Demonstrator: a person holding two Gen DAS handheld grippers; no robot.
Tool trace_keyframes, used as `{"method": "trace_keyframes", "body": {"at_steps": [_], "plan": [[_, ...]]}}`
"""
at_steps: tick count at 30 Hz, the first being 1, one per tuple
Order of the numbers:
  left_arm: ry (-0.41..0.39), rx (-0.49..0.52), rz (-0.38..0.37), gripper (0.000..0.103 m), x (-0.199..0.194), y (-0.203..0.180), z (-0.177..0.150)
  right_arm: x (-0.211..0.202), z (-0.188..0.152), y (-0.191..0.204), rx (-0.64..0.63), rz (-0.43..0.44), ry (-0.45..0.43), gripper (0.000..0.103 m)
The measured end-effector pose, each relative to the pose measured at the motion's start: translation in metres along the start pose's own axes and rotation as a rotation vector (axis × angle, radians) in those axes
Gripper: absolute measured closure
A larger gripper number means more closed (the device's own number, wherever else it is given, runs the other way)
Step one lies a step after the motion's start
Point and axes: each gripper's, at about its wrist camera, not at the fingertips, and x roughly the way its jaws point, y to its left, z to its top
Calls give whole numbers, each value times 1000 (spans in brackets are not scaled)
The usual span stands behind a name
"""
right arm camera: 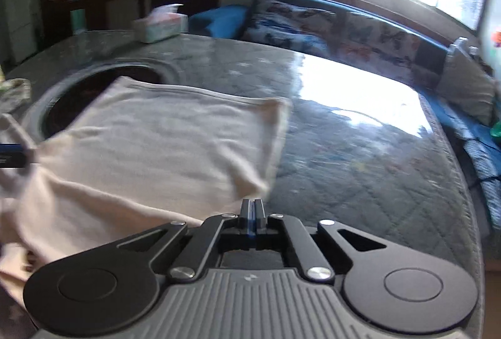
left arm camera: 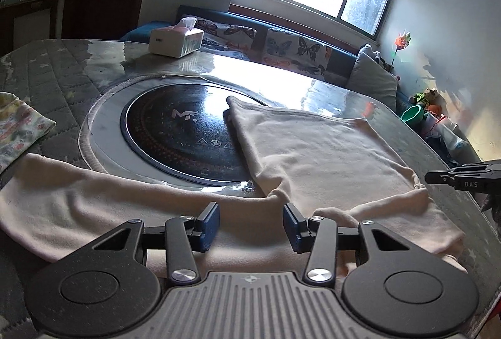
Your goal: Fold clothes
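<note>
A cream garment [left arm camera: 313, 151] lies spread on the quilted table, partly over the black round hob, one sleeve stretching left along the near edge. My left gripper [left arm camera: 250, 224] is open, its blue pads just above the garment's near part, holding nothing. My right gripper [right arm camera: 253, 209] has its jaws closed together at the garment's [right arm camera: 150, 144] near right corner; whether cloth is pinched between them is not clear. The right gripper [left arm camera: 460, 177] also shows at the right edge of the left wrist view. The left gripper's tip [right arm camera: 12, 154] shows at the left edge of the right wrist view.
A black round hob [left arm camera: 181, 132] is set in the table. A tissue box [left arm camera: 175, 41] stands at the far side. A floral cloth [left arm camera: 18, 126] lies at the left edge. A sofa with butterfly cushions [left arm camera: 281, 47] runs behind the table, under a bright window.
</note>
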Motion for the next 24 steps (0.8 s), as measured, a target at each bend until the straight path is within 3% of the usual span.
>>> {"method": "trace_keyframes", "body": {"at_steps": [3,5,11,14,19,22,24], "plan": [[2,4,10,56,-1,-2,1,-2,-4,-6,22,-24,-24,103],[-6,14,7,56,-6,-5,4,-7,-3,-3,17,15,-42,103],[-18,81,-146,60,-25,-36,7,-23,0,7,-3,150,-95,97],[30,131,-196,60,-22,-54,-2,-22,-2,15,-29,180,-90,97],[90,164,-178,60,-15,-64,-15,-17,-8,26,-50,194,-63,96],[89,149,-175,82,-19,-60,-20,-21,-10,36,-79,204,-65,89],[80,148,-170,88,-23,-59,-22,-23,-10,47,-115,231,-66,82]]}}
